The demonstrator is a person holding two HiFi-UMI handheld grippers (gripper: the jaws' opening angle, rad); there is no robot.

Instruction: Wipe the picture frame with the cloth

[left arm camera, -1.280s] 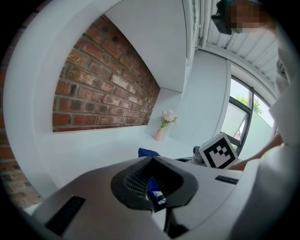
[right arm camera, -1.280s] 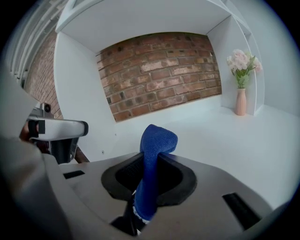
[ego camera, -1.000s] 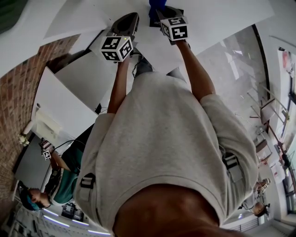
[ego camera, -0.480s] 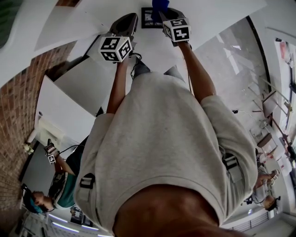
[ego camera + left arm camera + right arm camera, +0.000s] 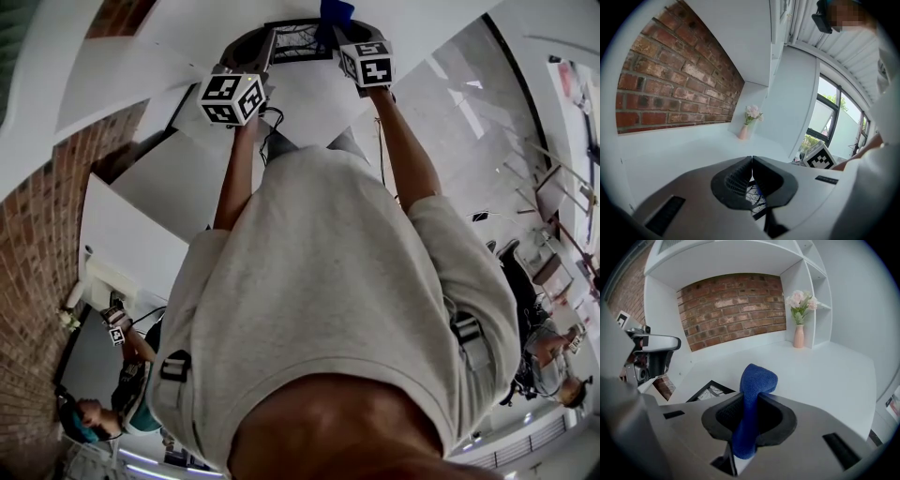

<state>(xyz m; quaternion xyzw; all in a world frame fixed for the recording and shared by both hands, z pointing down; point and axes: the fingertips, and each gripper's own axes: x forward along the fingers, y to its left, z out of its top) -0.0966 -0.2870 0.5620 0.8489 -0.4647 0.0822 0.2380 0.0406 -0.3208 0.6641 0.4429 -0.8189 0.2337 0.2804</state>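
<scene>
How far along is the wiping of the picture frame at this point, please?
Done: the cloth is picked up and clamped in the right gripper. In hand: it is held above the table, beside the frame, which lies flat. The left gripper is shut, holding nothing. Left: the wiping itself, as the cloth does not appear to touch the frame yet.

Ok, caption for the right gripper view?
Right gripper shut on the cloth over a white table; frame lying nearby, vase at the back.
</scene>
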